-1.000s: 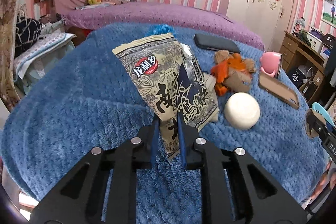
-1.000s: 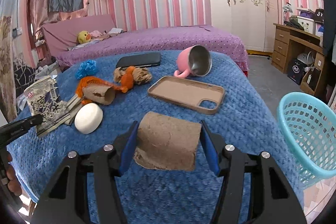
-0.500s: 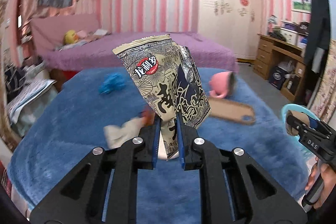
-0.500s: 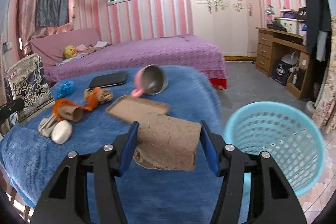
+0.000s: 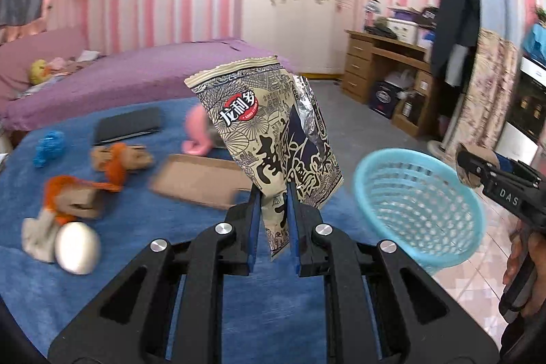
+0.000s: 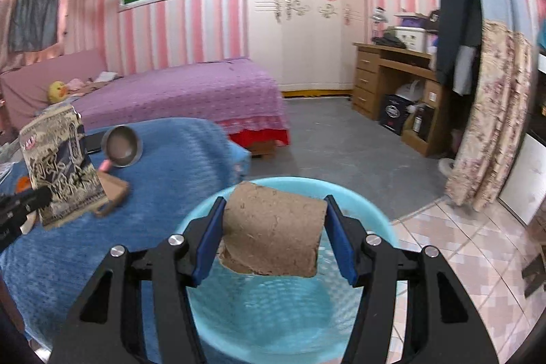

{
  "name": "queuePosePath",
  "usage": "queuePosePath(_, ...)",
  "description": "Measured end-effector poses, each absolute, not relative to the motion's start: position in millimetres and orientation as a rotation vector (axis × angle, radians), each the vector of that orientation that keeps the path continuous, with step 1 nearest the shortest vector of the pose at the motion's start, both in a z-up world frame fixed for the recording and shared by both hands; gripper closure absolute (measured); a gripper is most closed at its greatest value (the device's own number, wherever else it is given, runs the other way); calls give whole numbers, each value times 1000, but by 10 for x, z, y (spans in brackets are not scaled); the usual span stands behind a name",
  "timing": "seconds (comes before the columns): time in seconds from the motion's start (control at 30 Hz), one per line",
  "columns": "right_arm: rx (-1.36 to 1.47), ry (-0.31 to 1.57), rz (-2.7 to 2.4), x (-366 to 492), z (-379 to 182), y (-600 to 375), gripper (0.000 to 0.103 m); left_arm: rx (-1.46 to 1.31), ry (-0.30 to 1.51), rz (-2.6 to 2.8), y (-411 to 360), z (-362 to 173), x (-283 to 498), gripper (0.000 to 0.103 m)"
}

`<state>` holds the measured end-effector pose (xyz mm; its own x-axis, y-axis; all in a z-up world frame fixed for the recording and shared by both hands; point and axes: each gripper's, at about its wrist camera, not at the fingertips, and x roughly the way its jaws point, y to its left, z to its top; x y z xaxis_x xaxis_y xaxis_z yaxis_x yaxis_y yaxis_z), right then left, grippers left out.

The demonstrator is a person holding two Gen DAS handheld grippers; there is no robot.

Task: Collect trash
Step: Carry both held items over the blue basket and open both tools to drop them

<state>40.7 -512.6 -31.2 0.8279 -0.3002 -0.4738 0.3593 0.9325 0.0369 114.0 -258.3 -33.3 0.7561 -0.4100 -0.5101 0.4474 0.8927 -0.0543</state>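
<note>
The right gripper squeezes a brown cardboard roll right over the blue basket at the bottom middle. The left gripper pinches a snack bag by its bottom, in the middle of its view, left of the basket. The floppy bag could slip out early, or catch the rim and fall on the floor.

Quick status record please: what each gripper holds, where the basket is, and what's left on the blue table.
left gripper: shut on snack wrapper, above the table
right gripper: shut on cardboard roll, over the basket
basket: light blue, on the floor beside the blue table
left on table: pink cup, phone case, white ball, black case
</note>
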Motion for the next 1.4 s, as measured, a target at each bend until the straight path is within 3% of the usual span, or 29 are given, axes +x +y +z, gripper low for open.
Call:
queuePosePath(0.57,215,528,-484,278,-540,-5793,46,208,627,-605,-3814,-756,1317,86)
queuePosePath(0.63,215,534,-488,278,-571,-5789,46,225,627,-595,-3866,-782,1332,78)
queuePosePath(0.7,211,539,-490,278,-593,-5785,46,232,612,-575,-3864,-771,1345,47)
queuePosePath(0.8,203,550,-494,287,-625,-5783,46,217,572,-537,-3757,-703,1353,26)
queuePosePath(0.9,204,556,-496,297,-650,-5788,46,194,552,-494,-3618,-640,1403,18)
queuePosePath(1.17,177,579,-491,504,-711,-5766,45,175,541,-426,-3299,-571,1453,10)
queuePosePath(1.27,156,591,-497,593,-737,-5759,42,175,545,-408,-3186,-582,1465,9)
queuePosePath(1.33,139,597,-514,633,-747,-5747,32,169,549,-397,-3106,-586,1474,9)
queuePosePath(1.4,128,600,-527,639,-754,-5741,29,161,553,-390,-3035,-584,1490,9)
